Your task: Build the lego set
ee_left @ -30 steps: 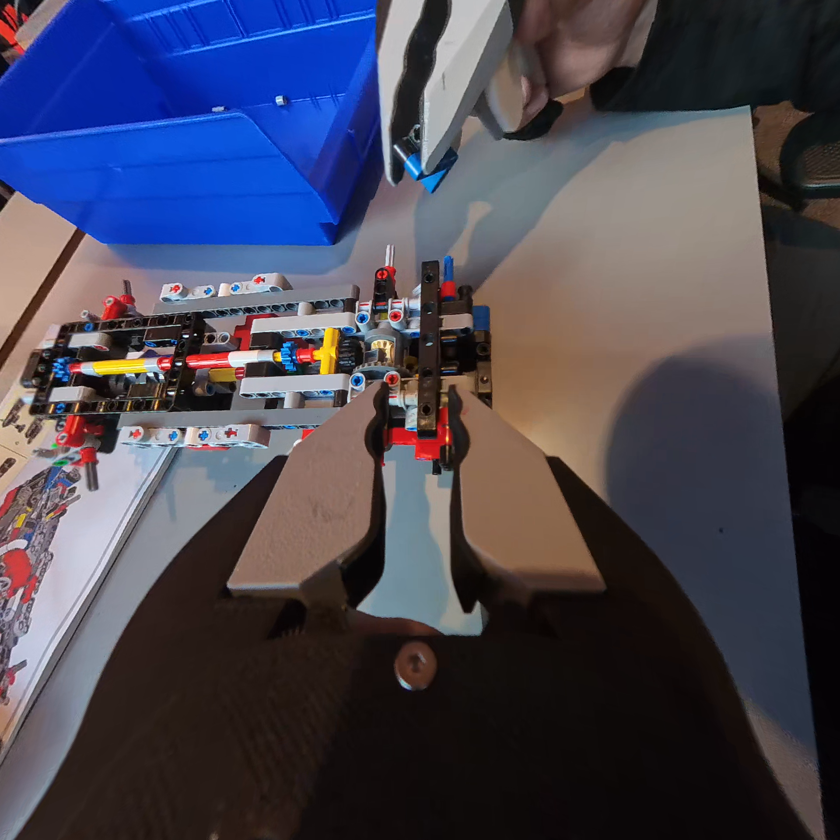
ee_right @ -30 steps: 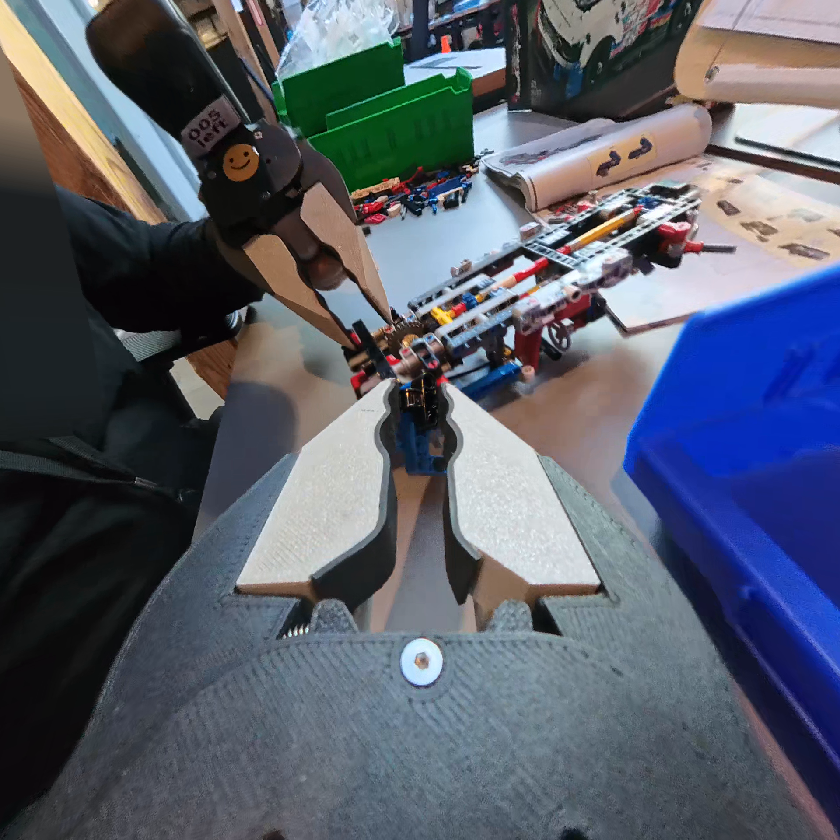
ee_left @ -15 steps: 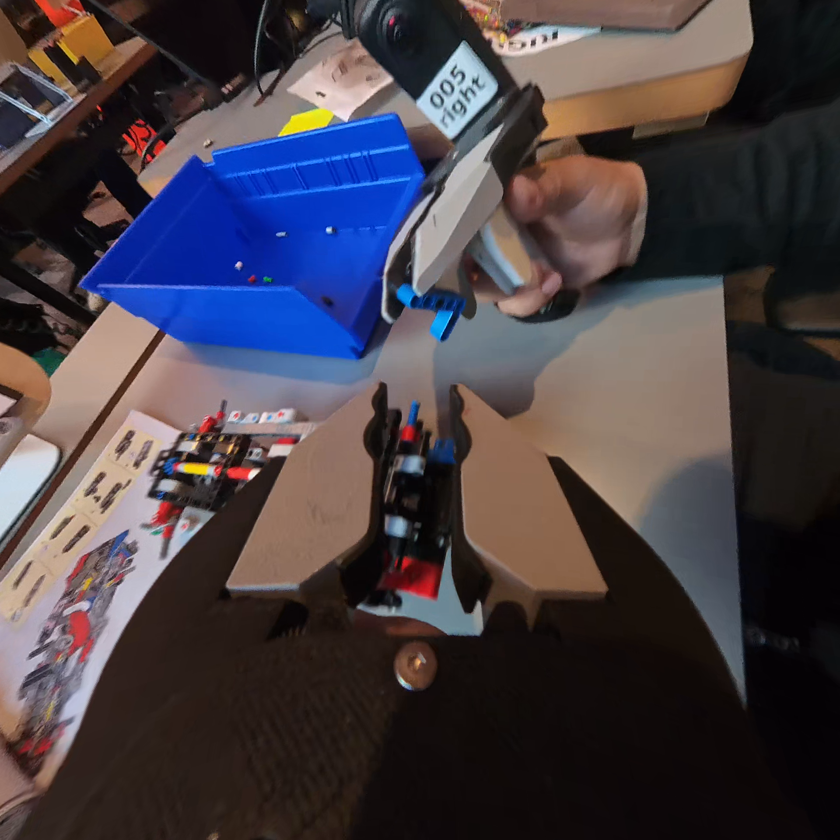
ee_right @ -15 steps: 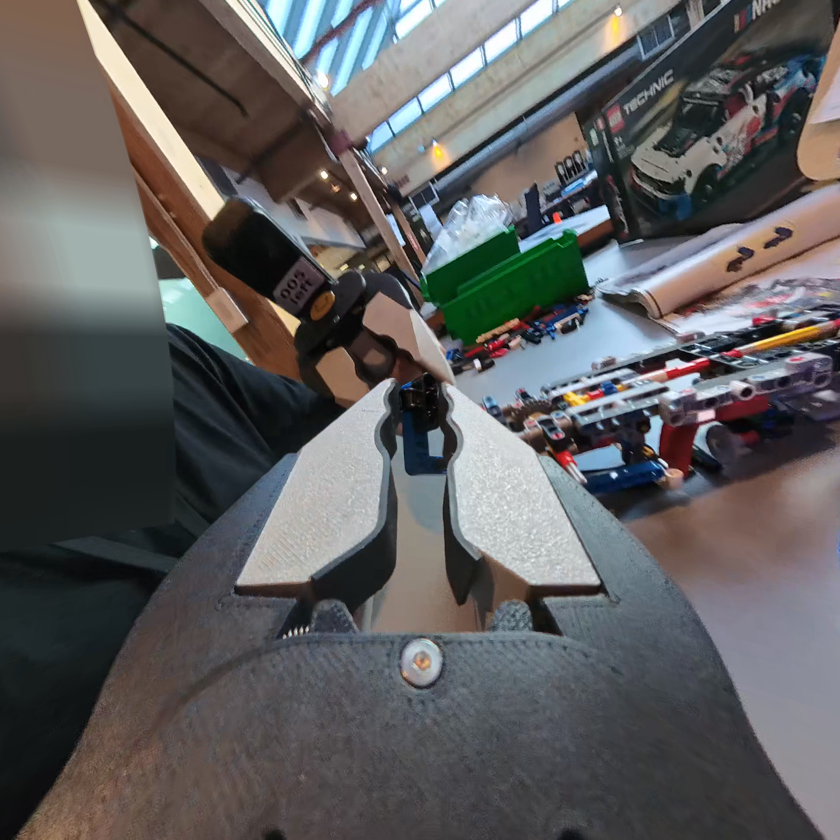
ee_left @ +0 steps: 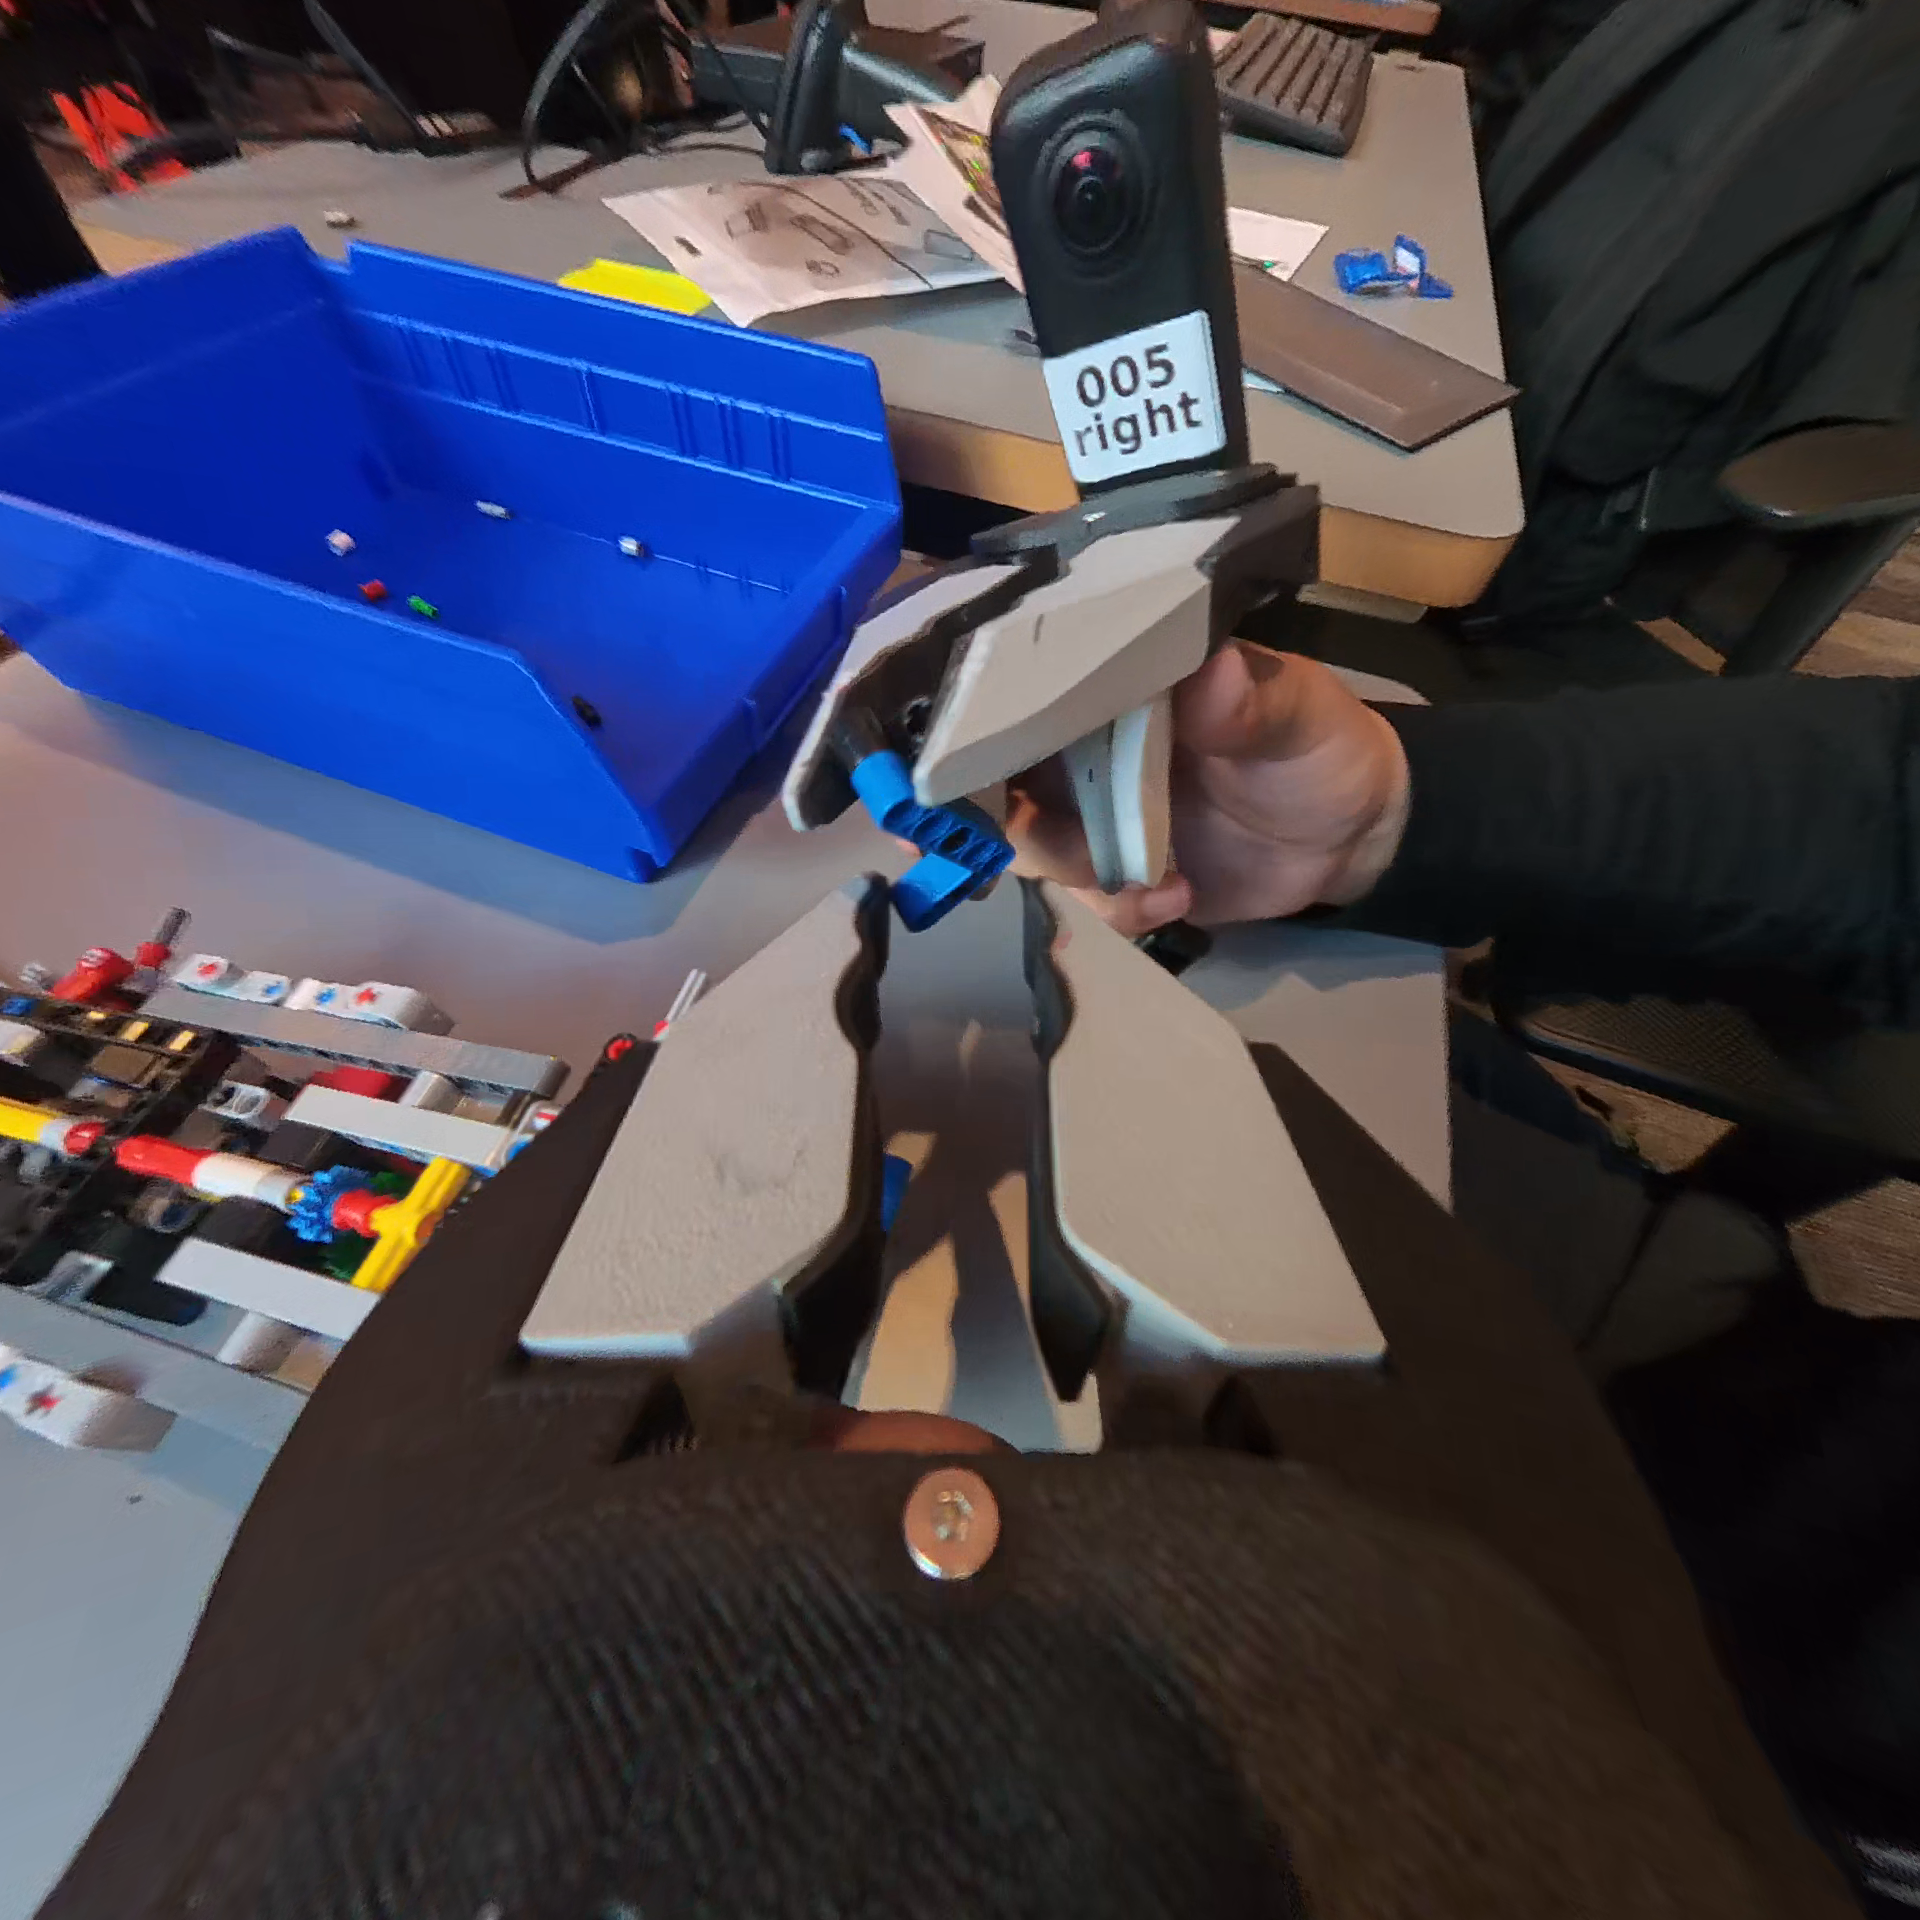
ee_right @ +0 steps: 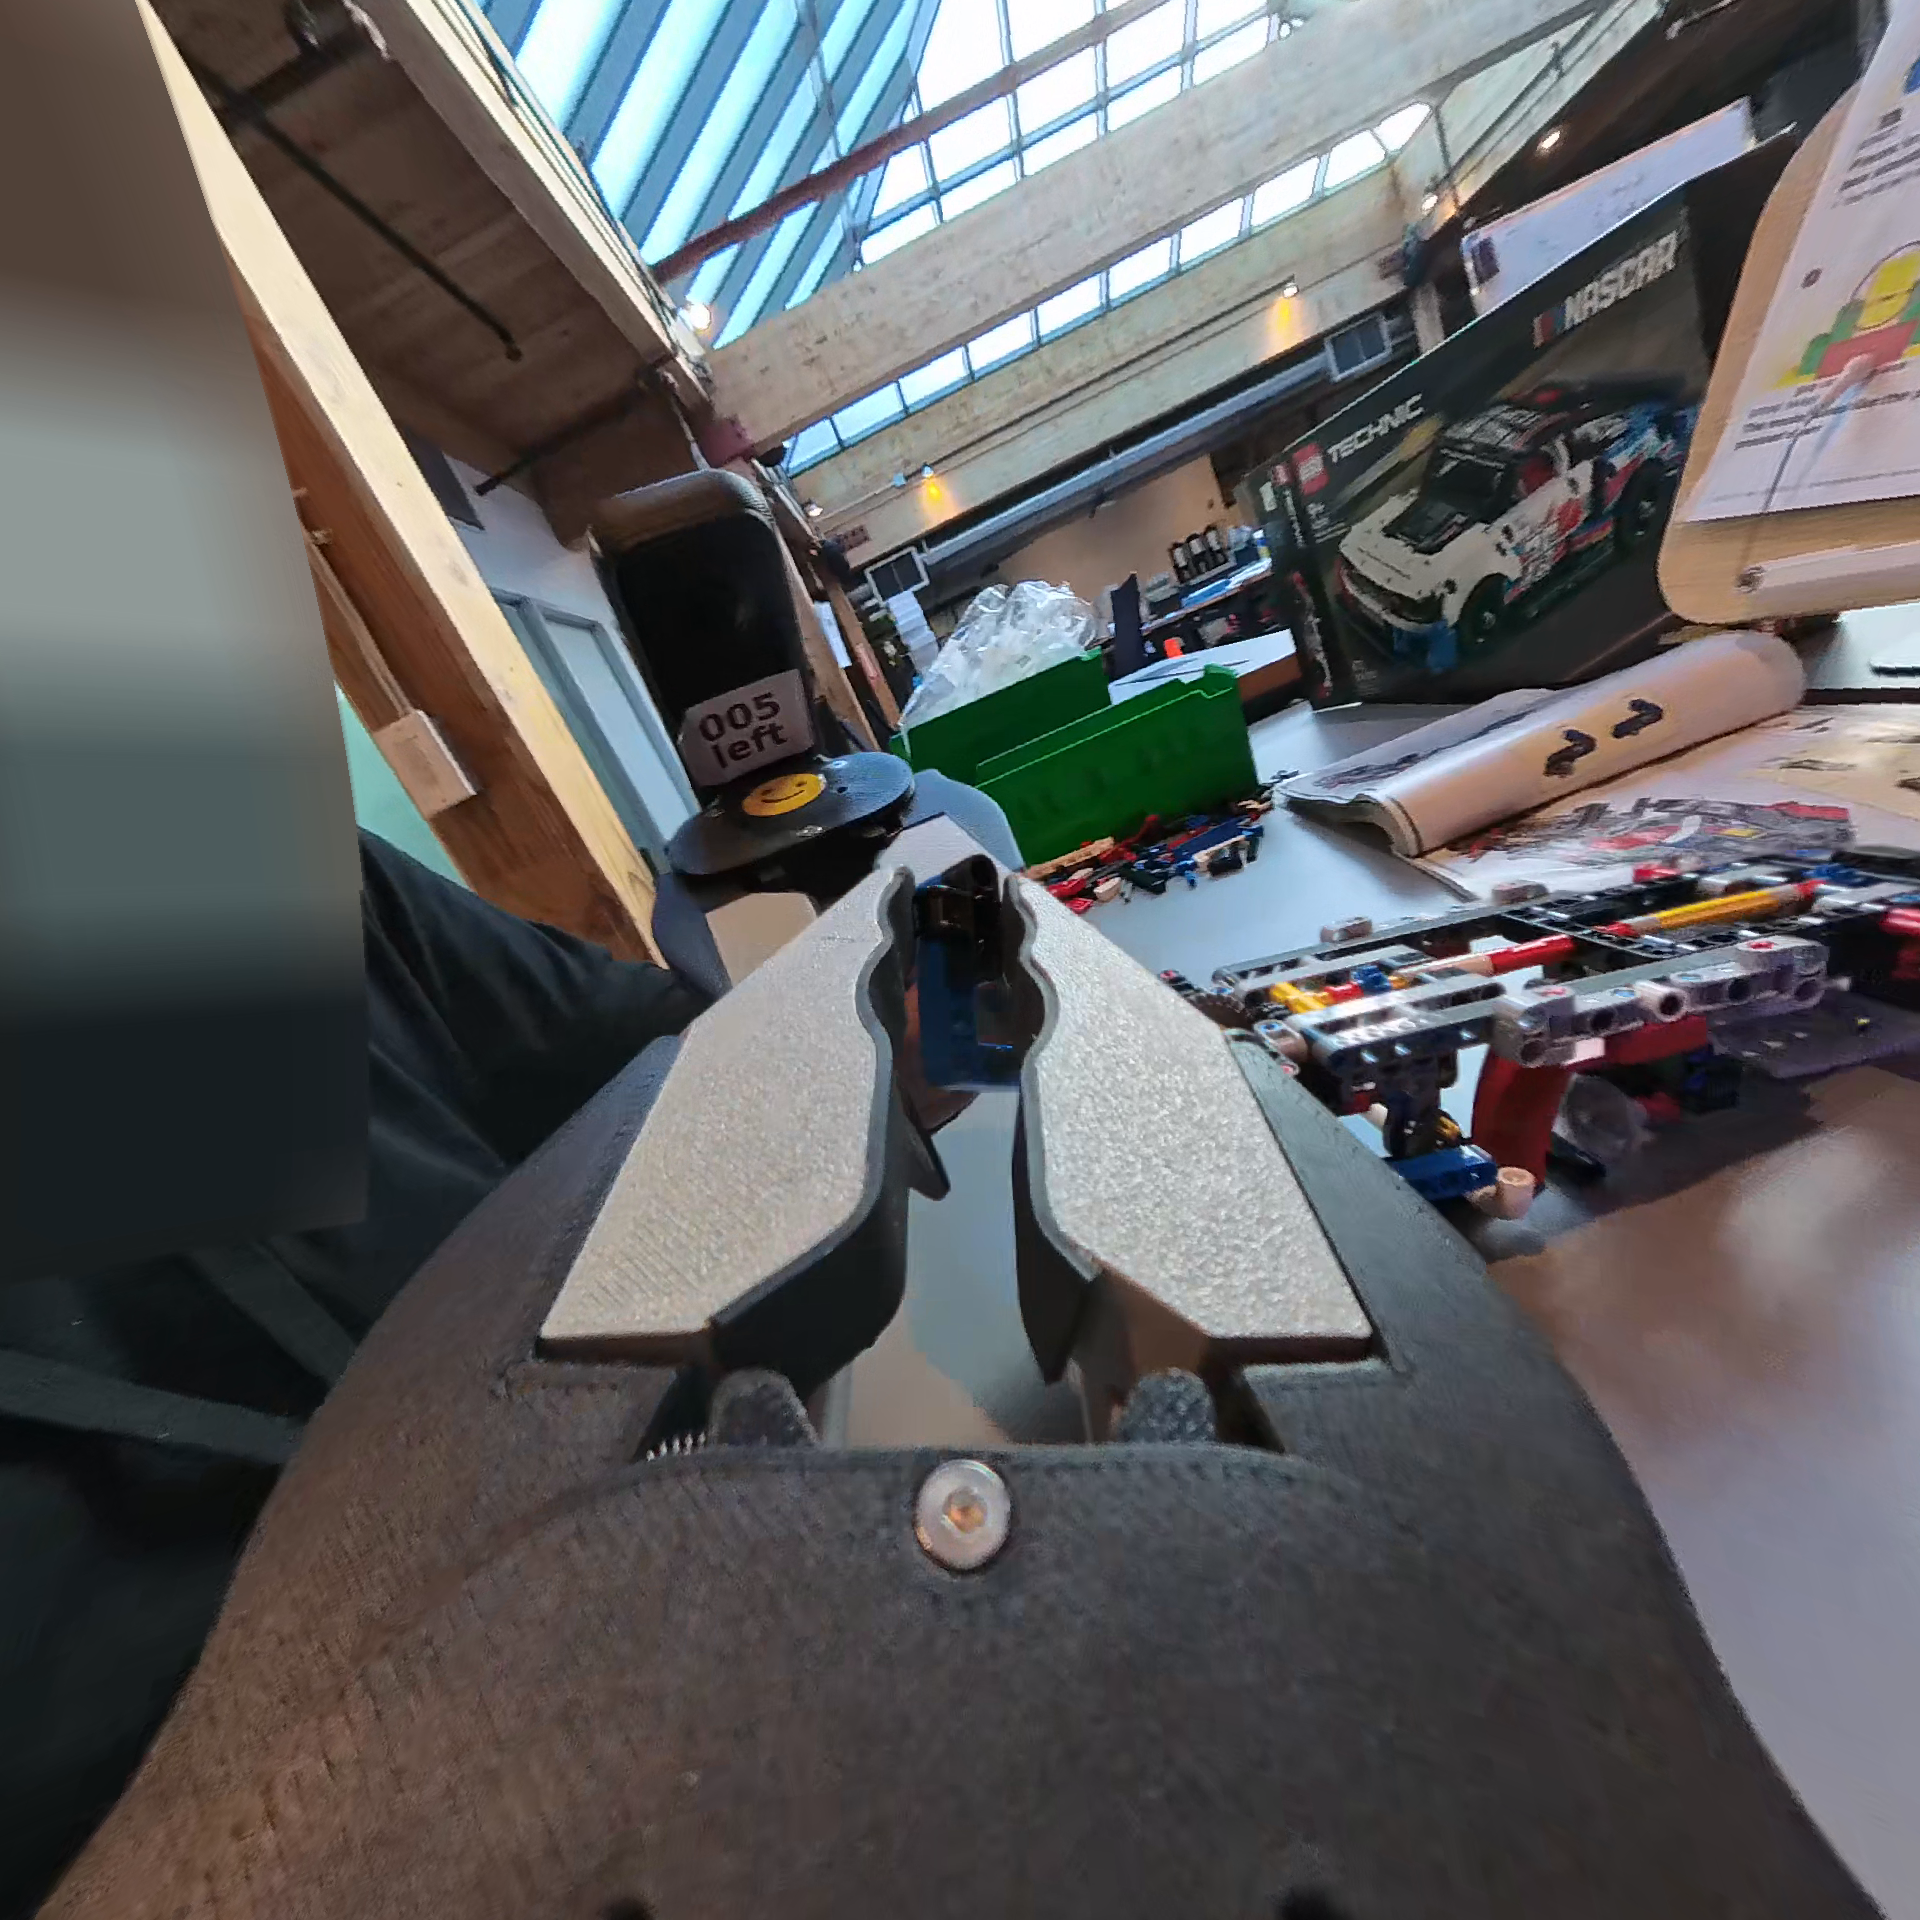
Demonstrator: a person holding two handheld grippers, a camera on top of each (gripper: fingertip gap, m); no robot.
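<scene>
Grey table (ee_left: 436, 914) under a skylit workshop — left jaws empty and parted, right jaws clamp a blue piece (ee_left: 935, 847).

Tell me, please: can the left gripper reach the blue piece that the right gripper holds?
Probably yes. The left gripper is open and empty, and the blue piece, clamped in the right gripper, hangs just beyond its fingertips with nothing between them.

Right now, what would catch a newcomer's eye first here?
The right gripper, held in a hand mid-air, pinches a small blue piece just ahead of the open left gripper. A big blue bin sits behind on the left, and the long half-built chassis lies on the table.
</scene>
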